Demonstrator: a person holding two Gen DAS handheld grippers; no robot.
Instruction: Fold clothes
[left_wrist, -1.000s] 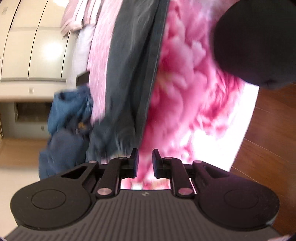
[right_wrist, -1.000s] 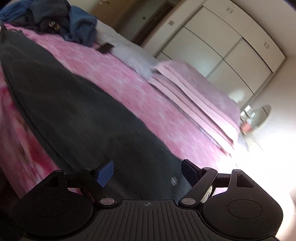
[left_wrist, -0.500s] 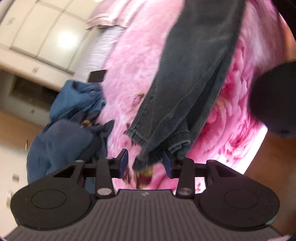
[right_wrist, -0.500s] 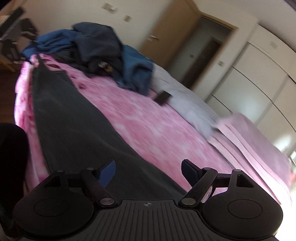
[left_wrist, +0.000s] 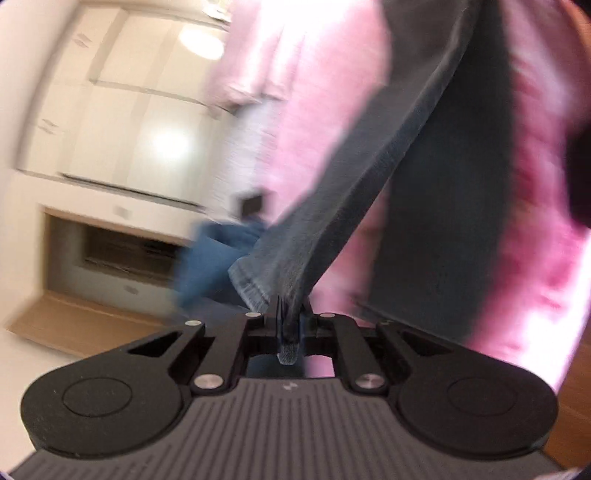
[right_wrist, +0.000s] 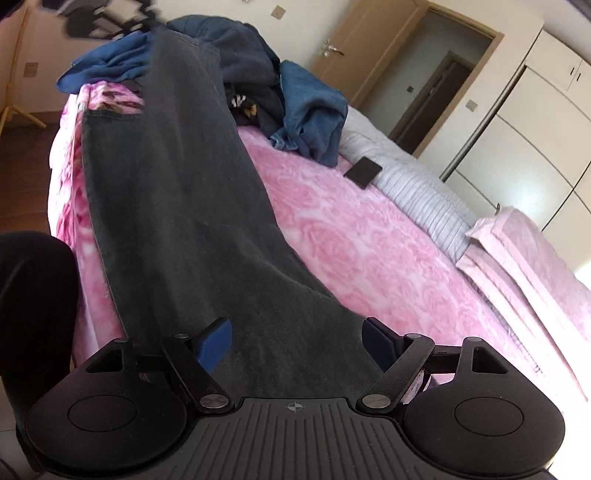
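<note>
Left tool (left_wrist: 290, 321) is pinching the hem of the dark grey trousers (right_wrist: 192, 229), lifting that leg off the pink bed (right_wrist: 362, 236). Right tool (right_wrist: 297, 341) is hovering with its fingers spread wide over the trousers' other end. Blue clothes pile (right_wrist: 306, 110) is lying at 12 o'clock.

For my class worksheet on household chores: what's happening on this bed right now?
A person with a gripper in each hand is folding dark grey jeans on a pink floral blanket. The left gripper is shut on a leg hem, lifting it. The right gripper is open over the jeans. A pile of blue clothes waits behind.
</note>
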